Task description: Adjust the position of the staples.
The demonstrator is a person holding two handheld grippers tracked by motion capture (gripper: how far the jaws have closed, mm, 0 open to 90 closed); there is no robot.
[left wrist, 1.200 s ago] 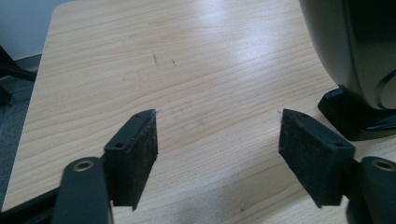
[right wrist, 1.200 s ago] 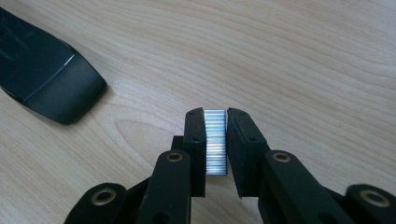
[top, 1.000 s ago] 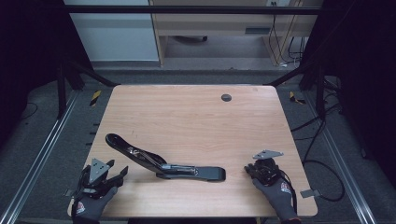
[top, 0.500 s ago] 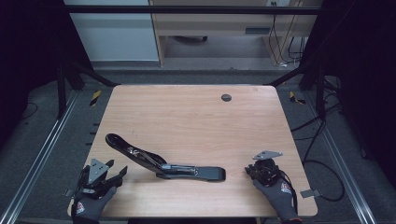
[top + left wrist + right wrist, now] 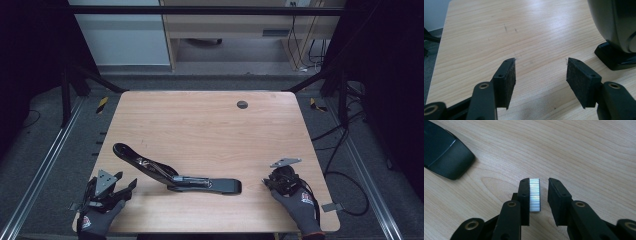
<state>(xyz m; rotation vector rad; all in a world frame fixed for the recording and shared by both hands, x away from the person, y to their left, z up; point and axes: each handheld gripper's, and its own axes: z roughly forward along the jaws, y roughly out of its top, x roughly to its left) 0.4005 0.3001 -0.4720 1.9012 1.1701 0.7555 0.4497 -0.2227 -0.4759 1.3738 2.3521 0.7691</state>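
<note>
The long black stapler [image 5: 175,175] lies swung wide open on the pale wooden desk [image 5: 200,125], between both hands near the front edge. By the look of it, loading staples is barely begun: the silvery ridged strip of staples [image 5: 534,194] sits between the right tongs [image 5: 540,195], leaning on one pad with a gap to the other; those jaws have just been opening. The left tongs [image 5: 540,75] stand wide and empty just beside the stapler's base. Whether the magazine already holds staples is too small to tell.
</note>
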